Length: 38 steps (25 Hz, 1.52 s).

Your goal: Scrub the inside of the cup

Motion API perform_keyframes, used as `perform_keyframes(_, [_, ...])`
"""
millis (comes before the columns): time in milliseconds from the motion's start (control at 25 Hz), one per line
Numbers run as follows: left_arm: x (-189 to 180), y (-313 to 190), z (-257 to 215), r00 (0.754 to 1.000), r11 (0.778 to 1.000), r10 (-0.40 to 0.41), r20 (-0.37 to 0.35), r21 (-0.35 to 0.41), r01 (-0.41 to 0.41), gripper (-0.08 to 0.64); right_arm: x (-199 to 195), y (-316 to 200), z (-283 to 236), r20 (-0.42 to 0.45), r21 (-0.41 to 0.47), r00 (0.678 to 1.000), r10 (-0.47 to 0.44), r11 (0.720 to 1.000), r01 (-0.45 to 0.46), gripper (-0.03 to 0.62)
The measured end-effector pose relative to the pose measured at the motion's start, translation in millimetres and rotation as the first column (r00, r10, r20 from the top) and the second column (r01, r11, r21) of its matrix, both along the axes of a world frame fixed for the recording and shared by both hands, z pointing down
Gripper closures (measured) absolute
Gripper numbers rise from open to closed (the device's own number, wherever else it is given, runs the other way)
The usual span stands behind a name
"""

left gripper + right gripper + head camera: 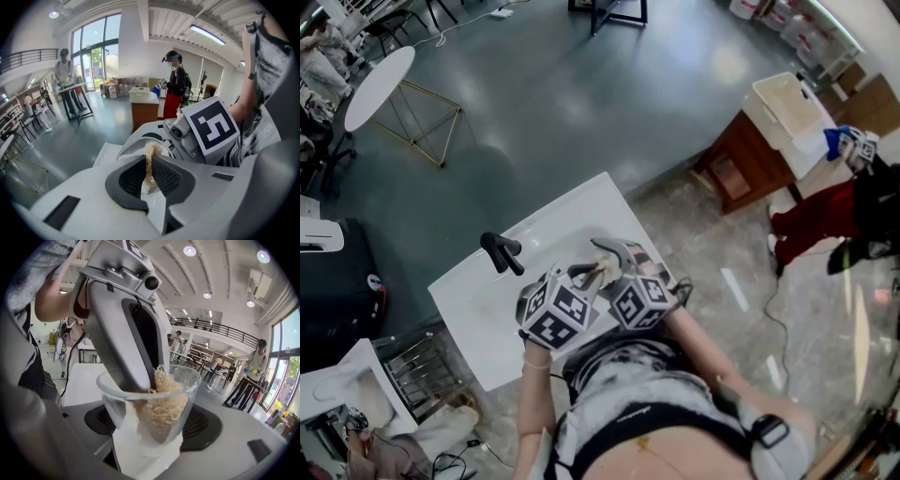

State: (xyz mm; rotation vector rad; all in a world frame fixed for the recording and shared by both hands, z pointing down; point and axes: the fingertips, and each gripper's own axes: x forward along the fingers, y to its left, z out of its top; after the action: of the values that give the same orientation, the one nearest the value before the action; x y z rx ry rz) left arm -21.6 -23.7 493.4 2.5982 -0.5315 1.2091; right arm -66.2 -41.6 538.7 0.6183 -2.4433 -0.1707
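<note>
Both grippers were clenched. The left gripper [149, 161] had its dark pads pinched on a tan fibrous scrubber [150, 152]. It angled steeply down, so that its jaw tips and the scrubber sat inside the glass cup [145, 394]. The right gripper [150, 430] gripped that cup by its lower wall between its two pads, with the cup's mouth tilted up toward the left gripper. The scrubber filled much of the cup's inside. In the head view the person's forearms were bent in close to the body. The two grippers were side by side and nearly touching, held above a white sink [478, 309] with a black faucet [502, 253] at its far side.
</note>
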Motion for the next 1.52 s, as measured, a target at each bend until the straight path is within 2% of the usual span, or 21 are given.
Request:
perform_keyframes(160, [5.4,-10.1,-3.4,0.999,0.991,0.022,0.037,0.127,-0.027,0.518,-0.9,2.8,-0.1,-0.013,-0.007,1.0,-0.007,1.0,0.007,0.201])
perform_keyframes(240, [8.2,-10.0,-3.9,0.998,0.987,0.057,0.02,0.151,-0.059,0.518,-0.9,2.1,-0.2,-0.012,-0.007,1.0,-0.002,1.0,0.001,0.201])
perform_keyframes(360, [11.2,-5.1,-2.8,0.996,0.987,0.091,-0.02,0.134,-0.088,0.519,0.3,1.4,1.1,-0.02,-0.006,1.0,0.004,1.0,-0.004,0.201])
perform_keyframes(560, [12.4,6.3,0.1,0.983,0.978,0.179,0.038,0.102,-0.182,0.52,2.3,-0.3,1.9,-0.015,-0.017,1.0,0.015,1.0,-0.015,0.201])
perform_keyframes(640, [10.2,9.8,0.3,0.98,0.977,0.197,0.038,0.079,-0.199,0.522,4.2,-2.4,3.3,-0.014,-0.015,1.0,0.024,1.0,-0.024,0.202])
perform_keyframes(920, [1.6,20.0,-7.8,0.982,0.984,0.179,-0.064,-0.011,-0.18,0.522,6.9,-1.5,9.0,-0.017,-0.011,1.0,0.026,1.0,-0.026,0.201])
perform_keyframes(1040, [-6.5,18.8,-18.1,0.982,0.987,0.157,-0.104,-0.02,-0.16,0.522,8.3,-1.9,11.4,-0.026,-0.017,0.999,0.03,0.999,-0.03,0.201])
perform_keyframes(1120, [-12.7,11.3,-24.8,0.986,0.992,0.126,-0.106,0.021,-0.124,0.522,9.1,-2.5,10.5,-0.025,-0.024,0.999,0.031,0.999,-0.032,0.201])
perform_keyframes(1200, [-16.4,-2.2,-30.1,0.993,0.991,0.086,-0.086,0.113,-0.076,0.52,9.2,-3.5,7.8,-0.015,-0.031,0.999,0.032,0.999,-0.032,0.201])
perform_keyframes(1280, [-16.8,-16.4,-34.8,0.997,0.971,0.057,-0.048,0.236,-0.044,0.518,8.6,-5.0,5.0,-0.009,-0.034,0.999,0.035,0.999,-0.036,0.201])
perform_keyframes(1360, [-16.2,-26.1,-37.7,0.999,0.937,0.042,-0.001,0.348,-0.039,0.515,6.4,-5.9,3.7,-0.009,-0.036,0.999,0.036,0.999,-0.036,0.201])
perform_keyframes(1400, [-16.0,-28.7,-36.3,0.999,0.924,0.037,0.027,0.381,-0.045,0.514,5.6,-5.9,3.6,-0.012,-0.037,0.999,0.036,0.999,-0.036,0.201])
perform_keyframes(1440, [-15.6,-29.3,-32.5,0.998,0.918,0.038,0.057,0.392,-0.057,0.513,5.4,-5.7,3.6,-0.015,-0.036,0.999,0.037,0.999,-0.037,0.201])
perform_keyframes(1520, [-14.5,-25.4,-20.3,0.992,0.926,0.053,0.111,0.366,-0.091,0.513,5.6,-5.0,3.9,-0.018,-0.032,0.999,0.039,0.999,-0.039,0.201])
